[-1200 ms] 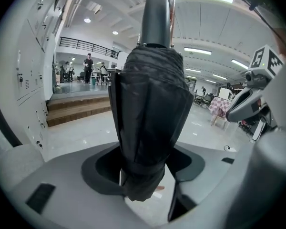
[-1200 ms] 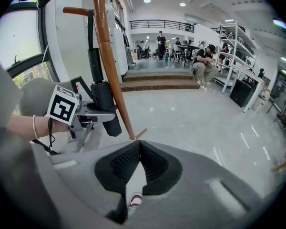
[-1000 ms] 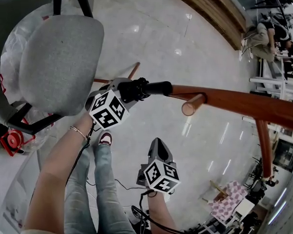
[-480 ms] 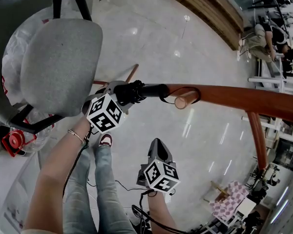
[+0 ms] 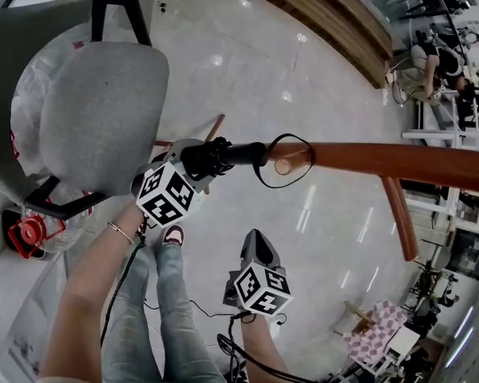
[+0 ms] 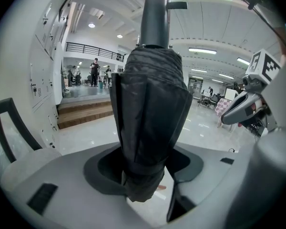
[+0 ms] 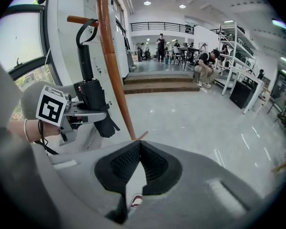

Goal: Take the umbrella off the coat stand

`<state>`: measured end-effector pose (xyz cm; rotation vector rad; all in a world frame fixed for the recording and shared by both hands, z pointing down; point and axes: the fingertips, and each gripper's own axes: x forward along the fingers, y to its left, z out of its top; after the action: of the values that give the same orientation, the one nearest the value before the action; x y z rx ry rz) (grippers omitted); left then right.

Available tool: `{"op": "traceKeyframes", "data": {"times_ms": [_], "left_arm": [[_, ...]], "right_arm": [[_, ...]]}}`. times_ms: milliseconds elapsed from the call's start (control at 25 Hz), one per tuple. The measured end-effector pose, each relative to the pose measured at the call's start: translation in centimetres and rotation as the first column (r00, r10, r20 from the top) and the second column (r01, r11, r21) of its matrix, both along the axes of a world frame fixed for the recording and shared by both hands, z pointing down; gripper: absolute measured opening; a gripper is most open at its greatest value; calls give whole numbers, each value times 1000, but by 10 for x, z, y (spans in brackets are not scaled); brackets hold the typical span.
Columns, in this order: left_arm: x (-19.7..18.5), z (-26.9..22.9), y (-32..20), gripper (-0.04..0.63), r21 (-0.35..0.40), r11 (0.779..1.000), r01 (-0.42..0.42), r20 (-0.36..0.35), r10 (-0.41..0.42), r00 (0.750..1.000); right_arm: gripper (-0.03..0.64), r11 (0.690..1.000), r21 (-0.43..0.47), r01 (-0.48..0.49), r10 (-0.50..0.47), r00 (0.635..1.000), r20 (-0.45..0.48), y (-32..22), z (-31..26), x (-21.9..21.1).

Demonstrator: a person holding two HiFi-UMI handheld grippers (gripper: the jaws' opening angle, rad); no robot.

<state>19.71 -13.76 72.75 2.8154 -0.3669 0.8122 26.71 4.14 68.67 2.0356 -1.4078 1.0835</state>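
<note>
A black folded umbrella [image 5: 223, 155] is clamped in my left gripper [image 5: 201, 161], which is shut on its fabric body [image 6: 150, 128]. The handle [image 6: 155, 18] points away from me. The umbrella's thin wrist strap [image 5: 286, 166] loops loosely around the end of a wooden peg [image 5: 285, 165] on the brown coat stand pole [image 5: 383, 159]. In the right gripper view the strap [image 7: 86, 28] hangs over the peg [image 7: 78, 19] beside the pole [image 7: 112, 70], with the umbrella [image 7: 93, 101] below it. My right gripper [image 5: 256, 239] sits lower, shut and empty, apart from the stand.
A grey chair [image 5: 96, 110] with a black frame stands close at the left. A red object [image 5: 28, 231] lies on the floor under it. The person's legs and a shoe [image 5: 173, 231] are below the grippers. Wooden steps [image 5: 335, 14] and seated people [image 5: 439, 54] are far off.
My left gripper has raised the umbrella and drawn it back from the pole. The strap loop now shows slack around the peg's tip. The right gripper has stayed put.
</note>
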Motion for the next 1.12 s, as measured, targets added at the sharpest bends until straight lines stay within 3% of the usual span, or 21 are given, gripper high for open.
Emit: {"op": "traceKeyframes", "data": {"times_ms": [1120], "left_arm": [[-61,-96,21,236,-61,996,61,39,-59,998]], "right_arm": [[5,997,74,8,-8,1000,0,-15,-103,-25]]}}
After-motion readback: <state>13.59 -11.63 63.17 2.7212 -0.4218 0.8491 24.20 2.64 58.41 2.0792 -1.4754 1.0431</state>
